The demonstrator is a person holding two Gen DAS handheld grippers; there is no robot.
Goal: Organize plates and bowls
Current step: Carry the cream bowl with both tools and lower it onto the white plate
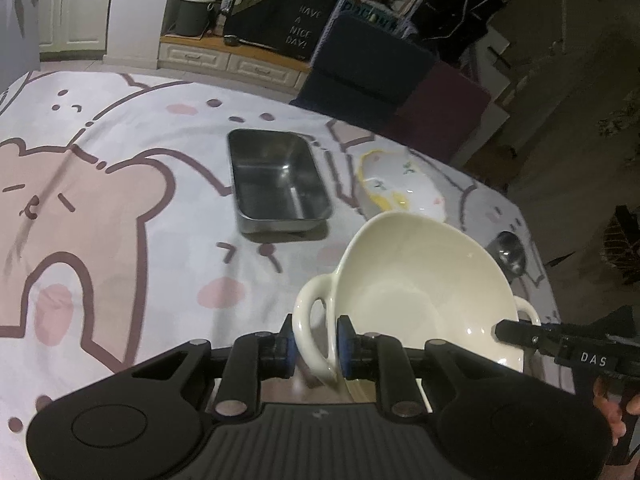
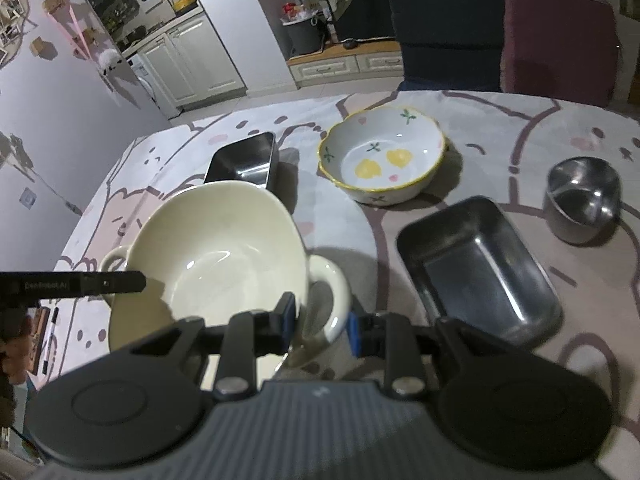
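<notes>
A cream two-handled bowl [image 1: 424, 292] is held above the table between both grippers. My left gripper [image 1: 314, 350] is shut on its left handle [image 1: 308, 320]. My right gripper [image 2: 322, 322] is shut on its right handle [image 2: 334, 300]; the bowl also shows in the right wrist view [image 2: 216, 256]. A flowered bowl with a yellow rim [image 2: 382, 160] stands on the table beyond it, also in the left wrist view [image 1: 400, 184]. The right gripper's fingers [image 1: 520, 332] show at the bowl's far side in the left wrist view.
A steel rectangular tray [image 1: 278, 182] stands mid-table. A second steel tray [image 2: 476, 264] lies to the right of the bowl. A small steel cup [image 2: 582, 200] stands far right. Two chairs [image 2: 500, 32] stand behind the table. The cloth has a cartoon bear print.
</notes>
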